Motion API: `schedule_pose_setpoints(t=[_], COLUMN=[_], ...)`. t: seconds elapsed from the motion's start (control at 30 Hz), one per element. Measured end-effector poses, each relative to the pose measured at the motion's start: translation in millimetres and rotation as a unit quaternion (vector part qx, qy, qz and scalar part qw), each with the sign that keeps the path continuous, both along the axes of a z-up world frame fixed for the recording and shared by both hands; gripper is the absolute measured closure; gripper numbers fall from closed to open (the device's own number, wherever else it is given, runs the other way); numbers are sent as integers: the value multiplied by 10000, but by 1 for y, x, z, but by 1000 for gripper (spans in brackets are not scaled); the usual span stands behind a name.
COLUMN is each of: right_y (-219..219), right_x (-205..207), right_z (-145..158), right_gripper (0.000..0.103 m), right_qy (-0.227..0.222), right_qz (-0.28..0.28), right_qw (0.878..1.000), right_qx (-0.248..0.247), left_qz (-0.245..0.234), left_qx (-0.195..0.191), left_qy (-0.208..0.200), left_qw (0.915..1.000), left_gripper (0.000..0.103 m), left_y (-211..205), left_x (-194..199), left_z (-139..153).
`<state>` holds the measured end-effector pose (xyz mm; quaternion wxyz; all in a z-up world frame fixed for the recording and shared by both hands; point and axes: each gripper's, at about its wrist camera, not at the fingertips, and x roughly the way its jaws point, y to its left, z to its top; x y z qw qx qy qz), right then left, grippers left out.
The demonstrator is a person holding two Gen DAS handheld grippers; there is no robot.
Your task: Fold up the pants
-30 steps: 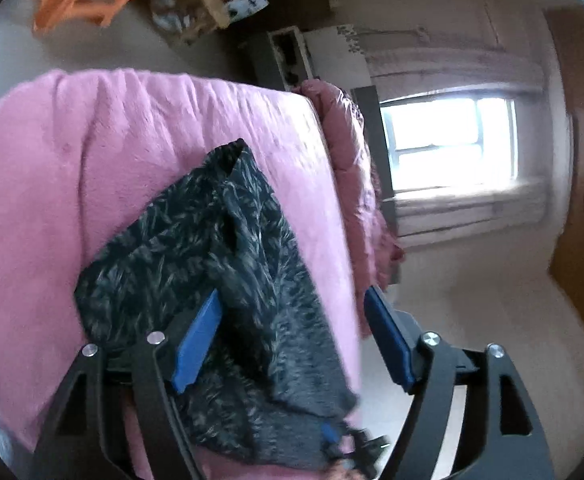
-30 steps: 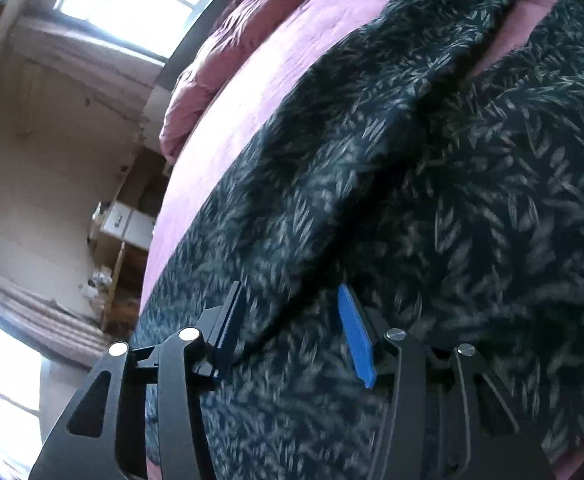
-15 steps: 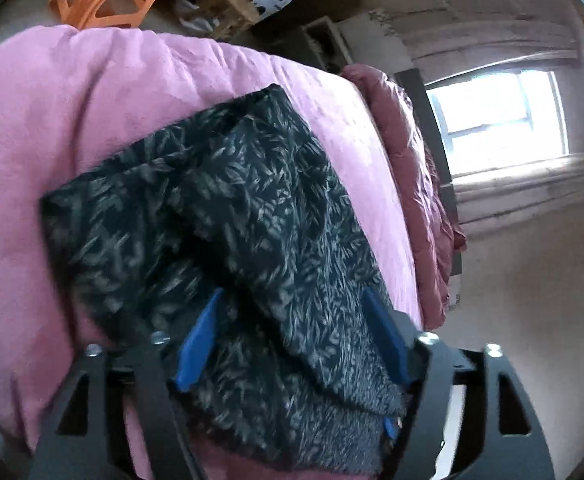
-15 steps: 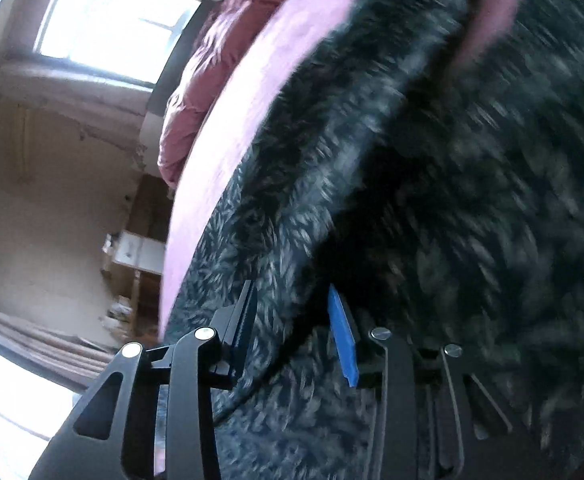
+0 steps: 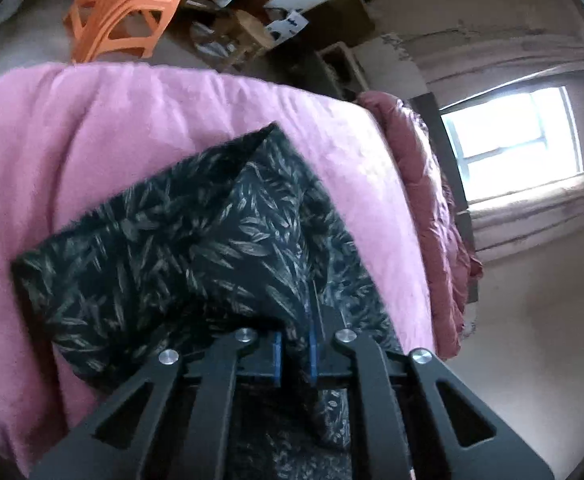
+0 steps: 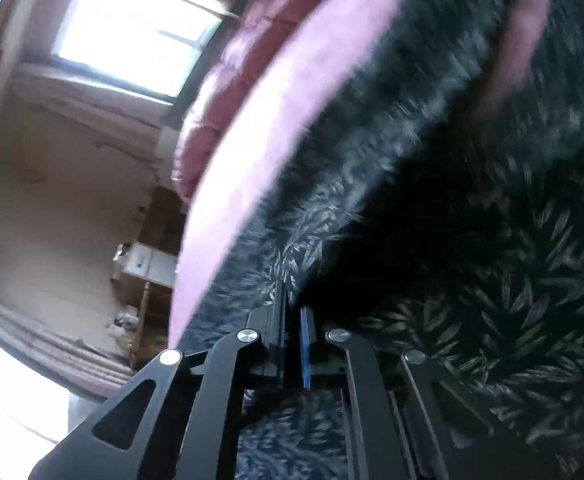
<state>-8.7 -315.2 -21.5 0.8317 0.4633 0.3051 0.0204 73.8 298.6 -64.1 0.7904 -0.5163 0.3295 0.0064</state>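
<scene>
Pink fleece blanket [image 5: 103, 128] is carrying the dark leaf-print pants [image 5: 163, 248]; I'm pinching the near edge with my left gripper [image 5: 295, 354] and right gripper [image 6: 292, 340], both just clamped on cloth. Next I judge a joint lift toward the far corner.

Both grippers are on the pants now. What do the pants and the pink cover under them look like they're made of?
Pants: thin, soft fabric, probably woven; matte black with a pale leaf print, and it creases sharply where the left gripper pinches it. Pink cover: looks like plush fleece, fuzzy and matte, lying in soft rounded folds.
</scene>
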Motion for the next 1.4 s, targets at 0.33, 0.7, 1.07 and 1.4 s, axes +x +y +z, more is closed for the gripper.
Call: schedule_pose_setpoints(t=[0.33,0.7,1.07,1.4], right_y=[4,1,5,1], right_x=[-74,-78,-78,-79], right_z=[39,-17,-19,-14], right_gripper=[98,98,98,70], right_qy=[-849,611,758,826], right_qz=[149,84,123,-105], right_qw=[9961,9979,9970,9964], right_qx=[-194,178,-131,-186], left_qz=[-537,-661,-598,837], left_qx=[232,917,2053,3105], left_qy=[-348,527,820,342], left_qw=[9977,9922,9734,9463], left_gripper=[95,95,85,40], left_y=[19,11,6,6], left_x=[-46,-49,-42,-80], left_z=[37,1,19,79])
